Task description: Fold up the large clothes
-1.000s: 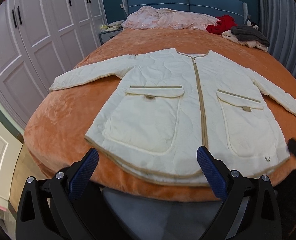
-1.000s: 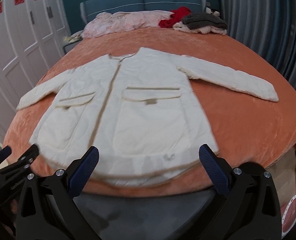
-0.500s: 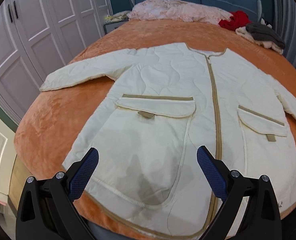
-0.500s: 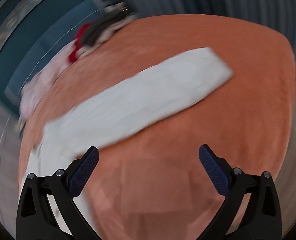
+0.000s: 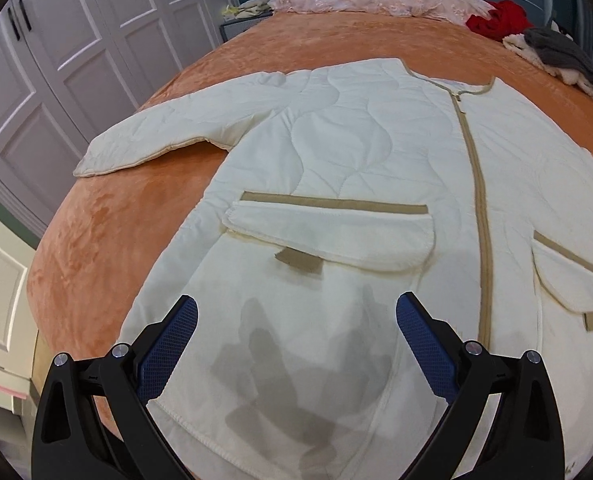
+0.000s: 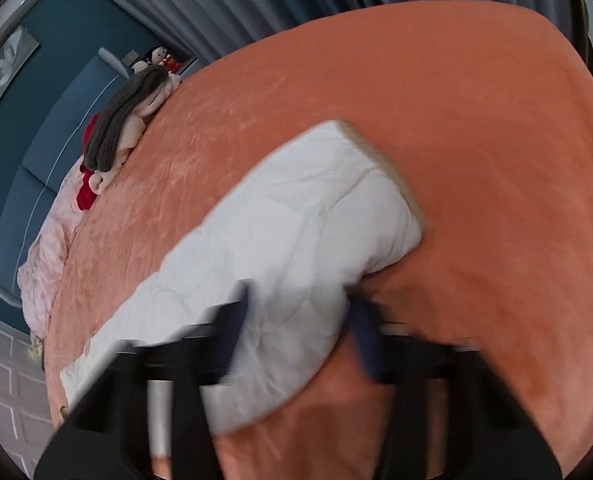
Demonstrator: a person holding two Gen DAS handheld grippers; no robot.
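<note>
Two grippers in view, one garment: we log a cream quilted jacket (image 5: 360, 168) spread face-up on the orange bedspread (image 5: 108, 232). Seen from the left gripper (image 5: 296, 336), its long axis follows the tan zipper (image 5: 478, 200), running straight away from the fingers, collar at the far end, hem nearest us. That gripper hangs over the lower front panel with its jaws spread wide, nothing between the blue pads (image 5: 168, 344); its shadow falls on the fabric just ahead. One flap pocket (image 5: 332, 236) lies directly beyond the fingertips, and one sleeve (image 5: 168, 132) stretches out to the far left, cuff pointing toward the white wardrobe doors (image 5: 76, 40).

Right gripper (image 6: 300, 320) is motion-blurred. We see the other sleeve (image 6: 296, 240) passing between its fingers, cuff end pointing up and right beyond them, the sleeve's length running down-left past the gripper. Jaws look narrowed around it, but whether they pinch the cloth we cannot tell. Piled clothes (image 6: 124, 116) sit far off to the upper left.
</note>
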